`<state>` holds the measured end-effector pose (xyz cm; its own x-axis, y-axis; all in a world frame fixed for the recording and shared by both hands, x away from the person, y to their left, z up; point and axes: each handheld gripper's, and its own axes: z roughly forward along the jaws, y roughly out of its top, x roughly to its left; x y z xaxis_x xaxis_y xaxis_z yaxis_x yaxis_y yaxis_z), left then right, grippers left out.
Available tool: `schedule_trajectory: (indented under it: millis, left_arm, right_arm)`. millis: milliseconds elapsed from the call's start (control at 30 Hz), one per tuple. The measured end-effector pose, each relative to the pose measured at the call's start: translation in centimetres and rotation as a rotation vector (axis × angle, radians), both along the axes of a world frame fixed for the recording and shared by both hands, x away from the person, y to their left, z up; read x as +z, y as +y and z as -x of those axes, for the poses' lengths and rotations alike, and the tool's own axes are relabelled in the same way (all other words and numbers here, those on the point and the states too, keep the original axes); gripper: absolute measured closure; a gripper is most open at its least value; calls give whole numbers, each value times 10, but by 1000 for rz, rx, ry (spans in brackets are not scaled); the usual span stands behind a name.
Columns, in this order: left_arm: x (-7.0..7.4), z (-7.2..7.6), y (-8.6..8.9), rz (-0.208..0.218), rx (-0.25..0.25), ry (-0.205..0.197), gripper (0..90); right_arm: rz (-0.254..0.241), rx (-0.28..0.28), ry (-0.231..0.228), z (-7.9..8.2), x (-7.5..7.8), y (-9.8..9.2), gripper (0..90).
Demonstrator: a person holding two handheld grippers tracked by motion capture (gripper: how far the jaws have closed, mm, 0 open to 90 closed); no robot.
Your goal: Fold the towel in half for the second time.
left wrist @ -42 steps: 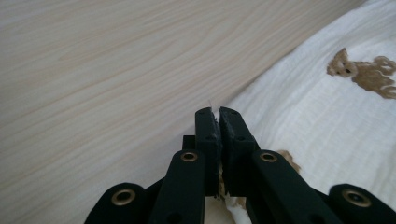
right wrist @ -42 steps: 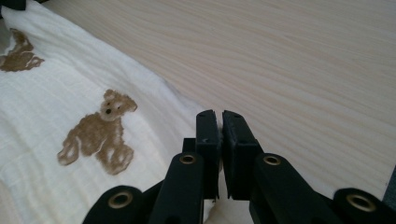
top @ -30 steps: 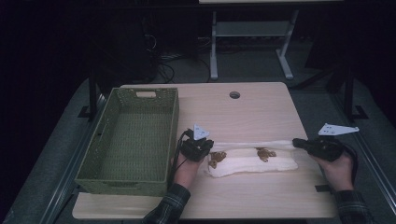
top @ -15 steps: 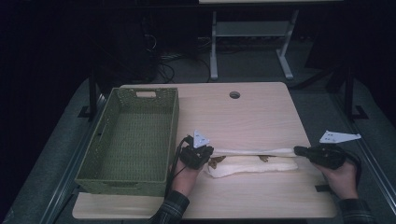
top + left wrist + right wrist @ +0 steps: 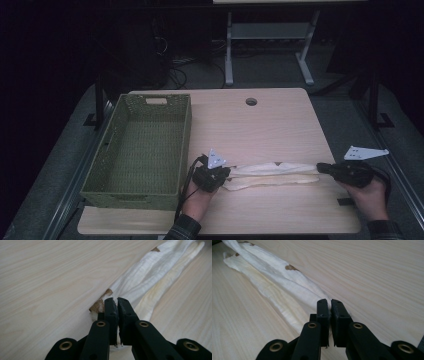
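Overhead, the cloth [image 5: 272,175] lies stretched near the table's [image 5: 270,125] front edge, beside the basket [image 5: 142,145], likely pulled taut for folding. Left gripper [image 5: 117,301] pinches one end fully closed. Right gripper [image 5: 329,302] clamps the other.

we see the cloth [image 5: 272,175] lying on the bench [image 5: 260,125], stretched in a long strip between our two hand-held grippers. the left hand-held gripper [image 5: 226,174] sits at the cloth's left end, its jaws closed on the fabric; the right hand-held gripper [image 5: 322,169] sits at the cloth's right end, jaws pressed together over that end. to the left of the left hand-held gripper, just beside it, stands the basket [image 5: 185,145], which runs along the bench's left side and reaches well beyond the gripper toward the far edge. far ahead of both hand-held grippers, near the bench's far edge, is a hole [image 5: 251,101] in the benchtop.

in the left gripper view the cloth [image 5: 147,277] runs away from the left hand-held gripper [image 5: 117,301]; in the right gripper view the cloth [image 5: 274,285] runs away to the left of the right hand-held gripper [image 5: 329,302].
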<state>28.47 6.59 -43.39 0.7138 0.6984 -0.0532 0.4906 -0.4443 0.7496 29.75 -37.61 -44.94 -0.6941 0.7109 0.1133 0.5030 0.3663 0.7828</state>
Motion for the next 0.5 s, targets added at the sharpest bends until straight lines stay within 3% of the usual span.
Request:
schedule_trajectory:
  millis: [167, 367, 500]
  left_arm:
    - [-2, 6, 0, -21, -10, 10, 858]
    - [-13, 7, -9, -101, -37, 51, 856]
    - [-9, 7, -7, -75, -33, 44, 805]
  right_arm:
    - [-2, 9, 11, 9, 0, 0, 849]
    - [21, 19, 47, 10, -6, 1, 846]
    - [0, 14, 46, 10, -4, -2, 776]
